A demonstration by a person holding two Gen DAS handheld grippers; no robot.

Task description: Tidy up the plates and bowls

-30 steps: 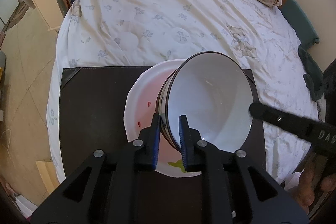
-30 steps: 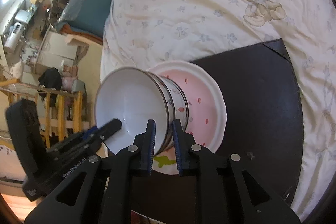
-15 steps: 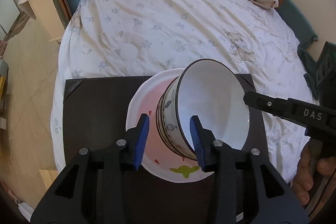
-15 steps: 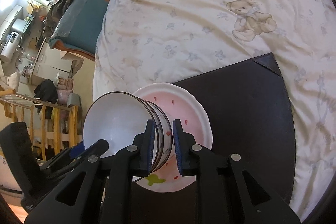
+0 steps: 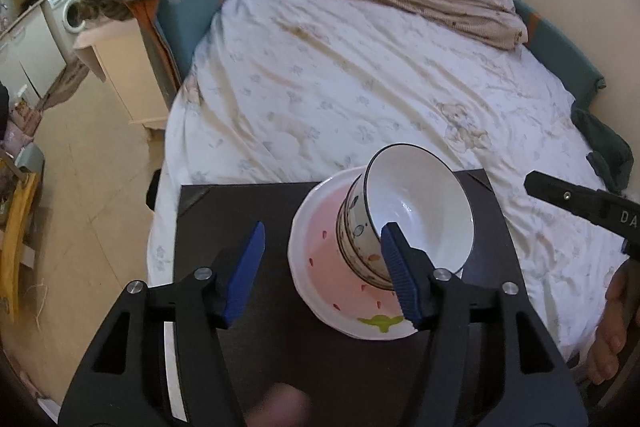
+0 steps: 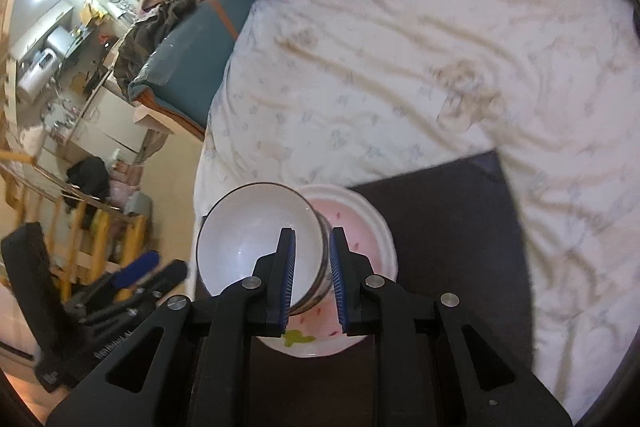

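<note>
the left gripper has just been opening; its 2 blue pads stand wide apart and press on nothing, with the bowl stack ahead of it and toward its right pad, which overlaps the stack's near edge in the left wrist view. the stack looks like 2 or 3 nested bowls with a dark rim, tilted, mouth turned toward the right gripper. under it lies 1 white plate with a pink centre, on the dark table, which sits on the bed. the right gripper is clamped on the stack's wall, 1 pad inside the top bowl, 1 outside. a bare hand shows at the right edge.
</note>
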